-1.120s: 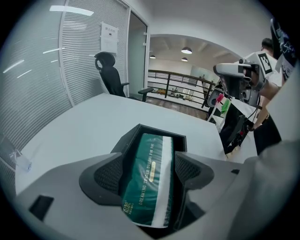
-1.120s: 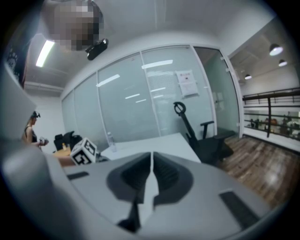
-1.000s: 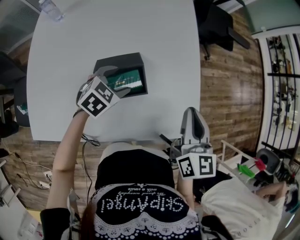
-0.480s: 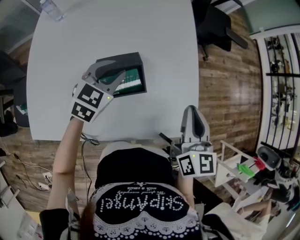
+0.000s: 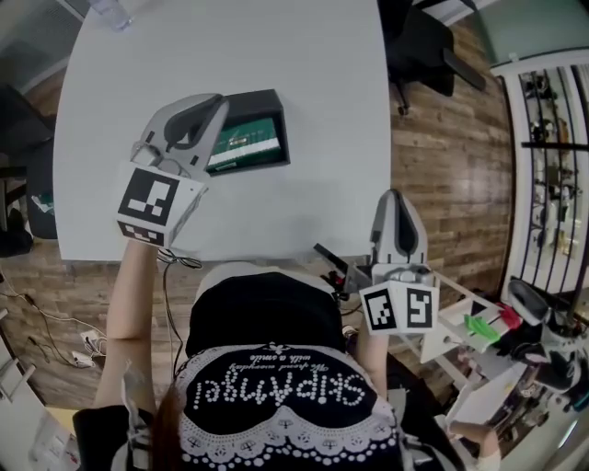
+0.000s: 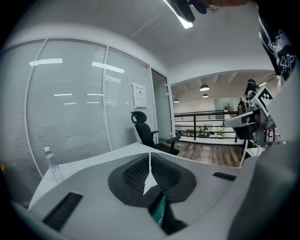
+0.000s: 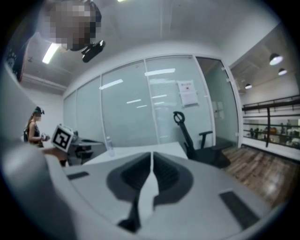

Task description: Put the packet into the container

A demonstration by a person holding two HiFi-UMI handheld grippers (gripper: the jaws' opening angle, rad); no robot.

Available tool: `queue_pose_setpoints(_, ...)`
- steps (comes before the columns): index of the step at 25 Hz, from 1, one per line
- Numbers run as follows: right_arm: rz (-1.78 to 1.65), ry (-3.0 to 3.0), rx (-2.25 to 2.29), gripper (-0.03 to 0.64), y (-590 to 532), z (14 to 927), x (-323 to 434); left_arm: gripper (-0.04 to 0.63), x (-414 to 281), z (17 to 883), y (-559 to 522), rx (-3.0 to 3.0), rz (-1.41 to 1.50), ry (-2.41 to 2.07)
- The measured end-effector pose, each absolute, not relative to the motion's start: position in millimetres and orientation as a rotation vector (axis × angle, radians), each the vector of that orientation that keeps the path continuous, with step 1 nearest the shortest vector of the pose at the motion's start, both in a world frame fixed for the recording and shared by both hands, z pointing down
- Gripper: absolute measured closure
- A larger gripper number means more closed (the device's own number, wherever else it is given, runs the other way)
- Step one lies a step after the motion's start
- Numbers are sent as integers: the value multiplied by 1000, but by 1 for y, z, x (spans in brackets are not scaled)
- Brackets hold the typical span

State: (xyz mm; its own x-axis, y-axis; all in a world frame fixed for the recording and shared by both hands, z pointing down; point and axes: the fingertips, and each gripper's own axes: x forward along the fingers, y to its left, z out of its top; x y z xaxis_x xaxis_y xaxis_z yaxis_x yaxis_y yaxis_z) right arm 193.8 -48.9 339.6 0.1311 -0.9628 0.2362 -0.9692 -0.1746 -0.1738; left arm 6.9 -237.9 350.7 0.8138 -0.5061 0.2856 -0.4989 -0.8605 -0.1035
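Withdrawal is the story here. The left gripper has lifted up and away from the container, where a second ago it dipped at the box's near corner with its jaws spread wide. Those jaws have just been closing and now sit together with nothing between them. Its own view shows the two ribbed pads meeting along a thin seam. The packet lies flat inside the container, in no grip, so I judge the placing done and the hand simply retreating (the packet's left end is hidden behind the gripper in the head view, so how it sits there I cannot tell). The right gripper hangs off the table's near edge beside the person, jaws likewise pressed together and empty, and has hardly shifted.

The container is a shallow rectangular box, matte black with straight walls. The packet is thin, flat and green, with pale print across it too small to read. The table is smooth white with rounded corners. Both grippers are grey moulded plastic with black ridged, rubbery-looking pads, each carrying a cube of black-and-white square markers. A clear plastic bottle stands at the far corner, well apart from the box.
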Motion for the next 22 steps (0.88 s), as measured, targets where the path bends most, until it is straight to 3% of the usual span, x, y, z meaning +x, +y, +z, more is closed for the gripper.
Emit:
queue_pose_setpoints(13, 315, -2079, 2354, 579, -37, 294, 191, 565, -55, 240, -183, -2876, 4, 1148)
queue_pose_setpoints(22, 242, -2122, 2327, 580, -51, 288, 186, 565, -104, 235, -165, -2828, 220, 1381)
